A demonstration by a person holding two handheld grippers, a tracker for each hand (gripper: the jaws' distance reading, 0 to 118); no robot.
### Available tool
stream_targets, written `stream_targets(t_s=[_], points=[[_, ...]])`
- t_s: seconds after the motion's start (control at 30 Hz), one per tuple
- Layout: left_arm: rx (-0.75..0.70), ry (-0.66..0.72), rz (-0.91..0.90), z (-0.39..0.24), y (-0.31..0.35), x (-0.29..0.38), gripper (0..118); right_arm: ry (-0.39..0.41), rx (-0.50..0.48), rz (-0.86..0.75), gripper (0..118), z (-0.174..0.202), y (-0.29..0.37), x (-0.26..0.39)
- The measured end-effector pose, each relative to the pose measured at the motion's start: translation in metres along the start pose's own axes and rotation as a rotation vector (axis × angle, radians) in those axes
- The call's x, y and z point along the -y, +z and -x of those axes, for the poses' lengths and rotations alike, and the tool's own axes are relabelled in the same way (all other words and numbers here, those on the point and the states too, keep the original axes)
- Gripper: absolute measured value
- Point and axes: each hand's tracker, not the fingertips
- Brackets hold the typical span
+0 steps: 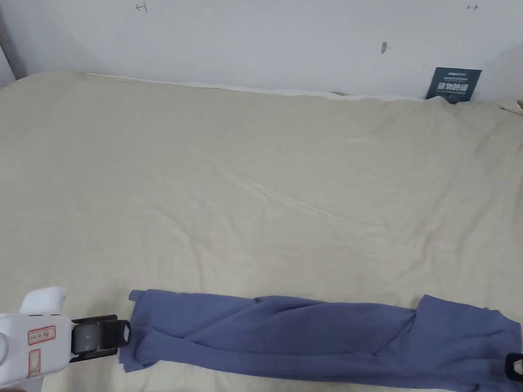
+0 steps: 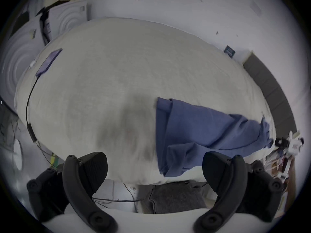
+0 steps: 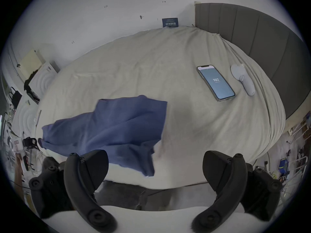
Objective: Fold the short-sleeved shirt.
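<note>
A blue short-sleeved shirt (image 1: 316, 337) lies as a long folded band along the near edge of the beige bed (image 1: 255, 178). It also appears in the left gripper view (image 2: 198, 132) and the right gripper view (image 3: 109, 127). My left gripper (image 1: 122, 334) hovers just off the shirt's left end, jaws wide apart and empty (image 2: 154, 167). My right gripper (image 1: 515, 366) sits at the shirt's right end near the bed's edge, jaws also wide apart with nothing between them (image 3: 155, 166).
A phone (image 3: 216, 82) and a white handheld controller (image 3: 242, 78) lie on the bed's right side. Another flat device (image 2: 48, 61) with a black cable lies far left. A dark card (image 1: 453, 85) leans on the wall. A grey headboard (image 3: 252, 43) stands right.
</note>
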Motion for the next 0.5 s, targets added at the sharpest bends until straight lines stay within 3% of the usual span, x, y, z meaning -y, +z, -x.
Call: stream_targets(t_s=[0.03,0.07,0.1,0.2,0.27,0.4,0.5], points=[[0.015,0.0,-0.013,0.001,0.007,-0.001,94,-0.023,-0.034,-0.047,90,0.005,0.005,0.003],[0.029,0.002,-0.012,0.019,-0.002,-0.007,53,-0.031,-0.07,-0.076,50,0.009,0.009,0.005],[0.046,0.02,-0.007,0.023,-0.004,-0.011,0,-0.032,-0.108,-0.072,1,0.018,0.01,0.003],[0.074,0.046,0.015,0.03,-0.013,-0.02,0,-0.005,-0.027,-0.127,0,0.042,0.008,0.002],[0.138,0.064,0.019,0.032,-0.021,-0.025,0,-0.002,-0.078,-0.112,0,0.054,0.004,0.0],[0.285,0.105,0.079,0.041,-0.04,-0.041,0,0.005,-0.089,-0.114,0,0.071,0.002,0.001],[0.275,0.086,0.085,0.046,-0.055,-0.049,0,-0.005,-0.103,-0.098,0,0.079,-0.001,0.001]])
